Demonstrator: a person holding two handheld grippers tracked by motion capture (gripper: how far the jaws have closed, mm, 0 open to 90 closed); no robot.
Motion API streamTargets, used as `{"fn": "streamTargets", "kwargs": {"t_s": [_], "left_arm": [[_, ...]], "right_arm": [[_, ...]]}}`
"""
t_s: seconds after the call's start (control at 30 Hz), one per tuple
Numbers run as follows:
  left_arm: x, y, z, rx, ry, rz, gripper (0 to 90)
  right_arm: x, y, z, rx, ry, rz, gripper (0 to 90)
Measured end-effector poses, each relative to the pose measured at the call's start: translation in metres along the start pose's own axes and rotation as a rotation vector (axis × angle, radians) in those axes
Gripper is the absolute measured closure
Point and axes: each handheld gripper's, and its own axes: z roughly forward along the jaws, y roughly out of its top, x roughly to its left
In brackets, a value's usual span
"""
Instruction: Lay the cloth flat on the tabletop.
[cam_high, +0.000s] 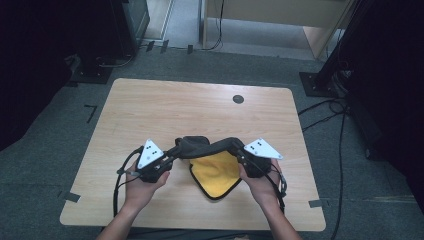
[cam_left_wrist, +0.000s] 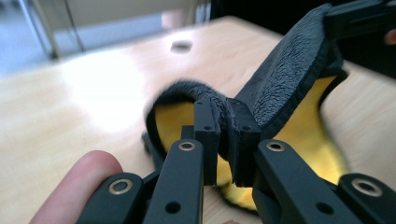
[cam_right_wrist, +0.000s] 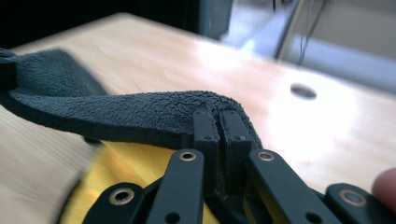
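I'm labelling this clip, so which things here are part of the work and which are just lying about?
In the work:
- cloth, dark grey outside, yellow inside
- left hand-held gripper, shut on one cloth edge
- right hand-held gripper, shut on the other edge

Lying about:
- table, with its round hole
- cables on the floor

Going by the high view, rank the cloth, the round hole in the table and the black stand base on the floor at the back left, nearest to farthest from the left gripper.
1. Cloth: clamped in the left gripper, hanging to its right.
2. Round hole: up the table, toward the far right.
3. Black stand base: on the floor beyond the table's far left corner.
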Motion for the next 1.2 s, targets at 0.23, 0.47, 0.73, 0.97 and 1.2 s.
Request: {"fn": "streamTargets", "kwargs": {"t_s": [0.23, 0.47, 0.73, 0.97, 1.2], "left_arm": [[0.012, -0.02, 0.039, 0.115, 0.018, -0.034, 83.7], [-0.001, -0.031, 0.063, 0.246, 0.016, 0.042, 80.3], [-0.022, -0.039, 0.061, 0.309, -0.013, 0.126, 83.8], [-0.045, -0.046, 0.034, 0.396, -0.181, 0.153, 84.6], [-0.015, -0.011, 0.026, 0.182, -0.126, 0.004, 84.9]], "right_arm": [[-0.012, -0.031, 0.042, 0.111, -0.01, 0.041, 87.4], [-0.009, -0.059, 0.065, 0.259, 0.027, 0.023, 86.0], [-0.004, -0.066, 0.066, 0.285, 0.034, 0.014, 88.9], [0.011, -0.067, 0.042, 0.387, 0.161, -0.069, 89.4], [-0.001, -0.031, 0.04, 0.299, 0.278, -0.071, 89.4]]}}
